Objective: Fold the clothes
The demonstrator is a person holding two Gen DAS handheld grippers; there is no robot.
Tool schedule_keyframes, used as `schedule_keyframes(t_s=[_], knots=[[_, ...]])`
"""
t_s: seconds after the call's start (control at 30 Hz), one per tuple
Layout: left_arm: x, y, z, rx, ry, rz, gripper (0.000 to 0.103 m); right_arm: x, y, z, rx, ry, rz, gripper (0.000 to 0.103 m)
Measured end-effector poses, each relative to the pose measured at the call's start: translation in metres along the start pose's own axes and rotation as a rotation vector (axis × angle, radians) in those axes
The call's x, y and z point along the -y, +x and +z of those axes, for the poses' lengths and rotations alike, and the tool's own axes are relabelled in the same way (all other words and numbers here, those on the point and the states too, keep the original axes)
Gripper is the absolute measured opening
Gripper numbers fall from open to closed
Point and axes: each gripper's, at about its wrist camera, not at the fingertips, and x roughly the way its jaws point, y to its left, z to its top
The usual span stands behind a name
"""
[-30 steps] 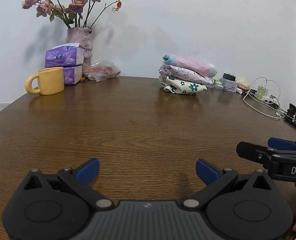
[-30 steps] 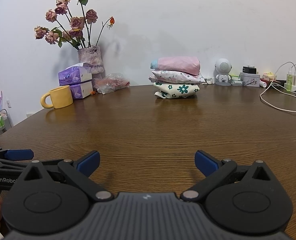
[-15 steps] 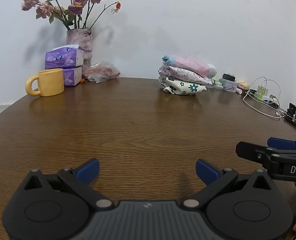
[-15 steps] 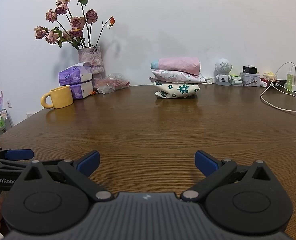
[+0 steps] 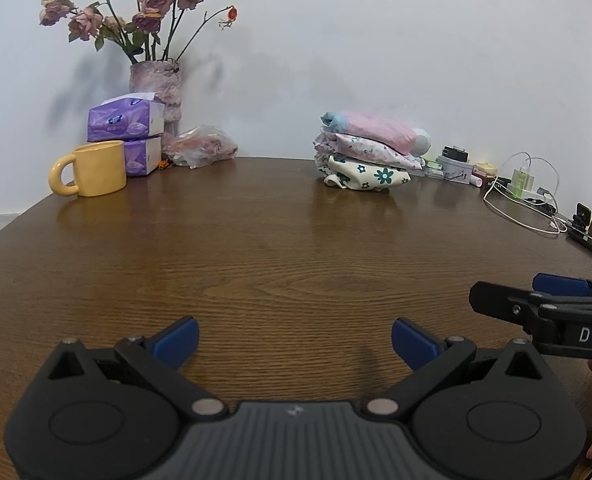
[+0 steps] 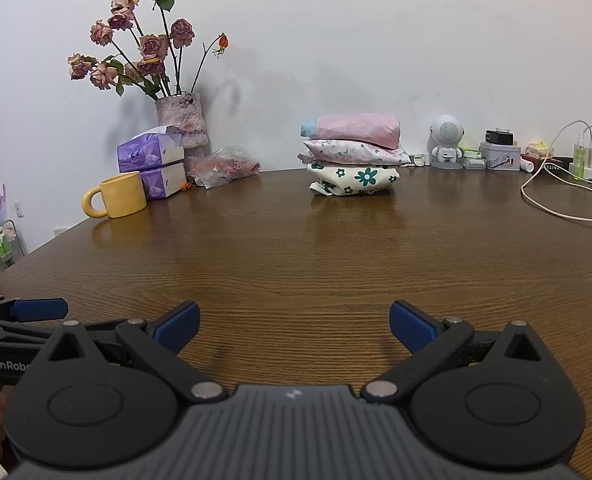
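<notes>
A stack of three folded clothes (image 5: 368, 156) sits at the far middle of the round wooden table (image 5: 256, 248): a pink piece on top, a floral one under it, a cream one with green flowers at the bottom. It also shows in the right wrist view (image 6: 354, 160). My left gripper (image 5: 294, 340) is open and empty, low over the near part of the table. My right gripper (image 6: 294, 326) is open and empty too, beside it. Each gripper shows at the edge of the other's view, the right one (image 5: 544, 304) and the left one (image 6: 20, 312).
A yellow mug (image 5: 92, 168), purple tissue boxes (image 5: 130, 128), a vase of dried roses (image 5: 158, 92) and a plastic bag (image 5: 202, 152) stand at the back left. A white toy robot (image 6: 448, 144), chargers and a white cable (image 6: 564, 204) lie at the back right.
Almost nothing: the left wrist view has drifted very slightly. Both grippers stay open and empty over the table.
</notes>
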Motion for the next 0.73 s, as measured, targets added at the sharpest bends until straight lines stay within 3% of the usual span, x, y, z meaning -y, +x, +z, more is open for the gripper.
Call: schedule_keyframes(t_s=[0.73], knots=[[-0.0008,0.0012,0.0014,-0.004,-0.008,0.015,0.103,0.0018,0.0019,-0.0002,-0.011,0.011,0.007,0.103]])
